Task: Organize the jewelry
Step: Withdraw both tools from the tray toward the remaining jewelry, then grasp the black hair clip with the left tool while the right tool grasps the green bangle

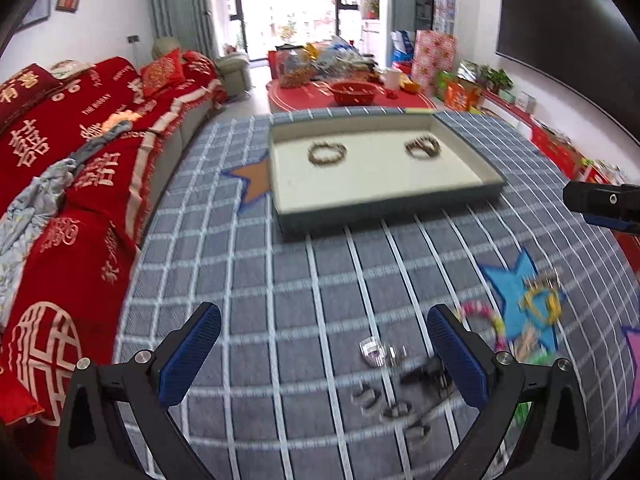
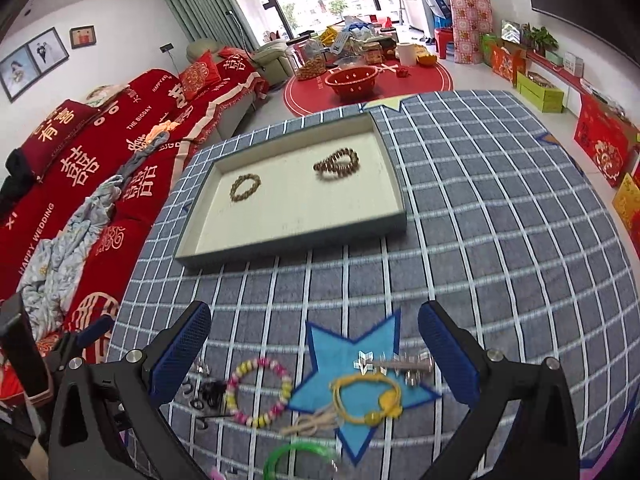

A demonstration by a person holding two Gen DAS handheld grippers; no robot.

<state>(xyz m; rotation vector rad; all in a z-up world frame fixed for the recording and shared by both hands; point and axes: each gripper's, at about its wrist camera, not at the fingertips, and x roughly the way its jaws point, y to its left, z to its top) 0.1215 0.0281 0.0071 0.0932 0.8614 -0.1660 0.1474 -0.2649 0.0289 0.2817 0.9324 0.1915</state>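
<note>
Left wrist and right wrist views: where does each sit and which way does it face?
Left wrist: on the left hand-held gripper, facing the tray; open fingers show, rings below.
Right wrist: on the right hand-held gripper, open, above the yellow bracelet and pink-yellow bead bracelet.
Shared: tray, two brown bead bracelets, checked cloth.

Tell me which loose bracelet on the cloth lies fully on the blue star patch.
The yellow cord bracelet. It lies on the blue star patch; the pink-and-yellow beaded bracelet lies left of it on the checked cloth, the green bangle nearer the camera.
</note>
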